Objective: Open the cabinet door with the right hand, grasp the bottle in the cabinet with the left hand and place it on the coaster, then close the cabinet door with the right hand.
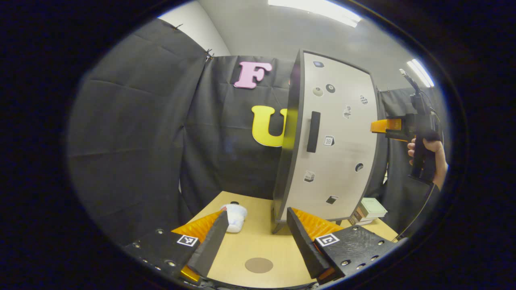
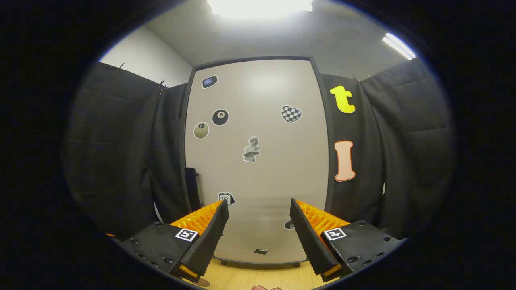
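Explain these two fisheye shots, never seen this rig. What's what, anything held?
No robot arm: a person carries a handheld two-finger tool in each hand, each with a camera looking along its fingers. The left gripper view shows the left tool, open and empty, over a wooden table with a round coaster and a white soft toy. Ahead stands the cabinet, door closed, handle at its left edge. The right tool is at its far side. The right gripper view faces the door, right tool open, empty.

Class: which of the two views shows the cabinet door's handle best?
The left gripper view: the handle stands whole and unobstructed on the door. In the right gripper view the handle is a narrow dark strip seen edge-on beside the door's left edge.
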`<act>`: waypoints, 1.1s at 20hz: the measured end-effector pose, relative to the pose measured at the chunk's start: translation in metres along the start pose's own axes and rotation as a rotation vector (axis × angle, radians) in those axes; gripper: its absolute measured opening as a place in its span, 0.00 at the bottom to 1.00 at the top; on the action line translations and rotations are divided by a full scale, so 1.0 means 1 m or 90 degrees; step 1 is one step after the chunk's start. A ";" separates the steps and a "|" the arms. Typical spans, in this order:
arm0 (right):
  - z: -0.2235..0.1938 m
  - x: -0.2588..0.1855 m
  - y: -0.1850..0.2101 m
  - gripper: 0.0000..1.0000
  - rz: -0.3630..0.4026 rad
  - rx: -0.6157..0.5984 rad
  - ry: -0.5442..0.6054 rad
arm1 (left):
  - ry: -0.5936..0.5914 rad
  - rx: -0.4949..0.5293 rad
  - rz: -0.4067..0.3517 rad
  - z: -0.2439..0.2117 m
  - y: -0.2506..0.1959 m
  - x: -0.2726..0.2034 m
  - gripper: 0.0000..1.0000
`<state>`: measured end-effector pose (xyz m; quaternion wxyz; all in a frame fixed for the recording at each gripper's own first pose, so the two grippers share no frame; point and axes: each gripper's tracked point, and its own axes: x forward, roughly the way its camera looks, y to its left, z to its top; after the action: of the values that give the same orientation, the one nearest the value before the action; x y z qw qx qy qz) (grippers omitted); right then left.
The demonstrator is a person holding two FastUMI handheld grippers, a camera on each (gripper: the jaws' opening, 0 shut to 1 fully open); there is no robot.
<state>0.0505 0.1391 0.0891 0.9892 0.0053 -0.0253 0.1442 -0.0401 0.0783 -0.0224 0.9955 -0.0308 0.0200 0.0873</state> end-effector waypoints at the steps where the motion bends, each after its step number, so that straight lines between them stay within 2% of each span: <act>1: 0.001 0.006 0.009 0.97 0.009 0.001 0.000 | -0.003 -0.004 0.008 0.002 0.008 0.001 0.90; 4: 0.005 0.024 0.038 0.97 0.037 0.013 0.005 | -0.007 -0.011 0.038 0.003 0.034 -0.002 0.89; 5: 0.005 0.030 0.049 0.92 0.047 0.017 0.008 | -0.006 -0.012 0.048 0.003 0.042 -0.004 0.88; 6: 0.005 0.035 0.059 0.97 0.059 0.021 0.011 | -0.004 -0.012 0.056 0.000 0.048 -0.003 0.88; 8: 0.004 0.044 0.079 0.97 0.079 0.025 0.017 | 0.002 -0.017 0.068 -0.004 0.058 -0.005 0.92; 11: -0.002 0.058 0.100 0.97 0.090 0.017 0.025 | 0.011 -0.030 0.081 -0.010 0.072 -0.005 0.92; 12: -0.004 0.064 0.107 0.97 0.094 0.014 0.030 | 0.012 -0.029 0.087 -0.012 0.076 -0.004 0.88; 13: -0.007 0.069 0.112 0.92 0.098 0.014 0.035 | 0.013 -0.027 0.094 -0.012 0.080 -0.003 0.88; 14: -0.010 0.074 0.117 0.92 0.099 0.012 0.036 | 0.013 -0.025 0.100 -0.014 0.084 -0.003 0.88; 15: -0.012 0.081 0.122 0.97 0.098 0.009 0.037 | 0.014 -0.024 0.104 -0.014 0.088 -0.003 0.88; 18: -0.019 0.097 0.131 0.97 0.087 -0.005 0.045 | 0.022 -0.032 0.112 -0.021 0.097 0.002 0.88; 22: -0.030 0.118 0.133 0.97 0.049 -0.010 0.061 | 0.036 -0.032 0.124 -0.028 0.107 0.010 0.88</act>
<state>0.1264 0.3010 0.0660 0.9831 -0.0106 0.0206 0.1817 -0.0496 0.1831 -0.0567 0.9802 -0.0564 0.0487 0.1833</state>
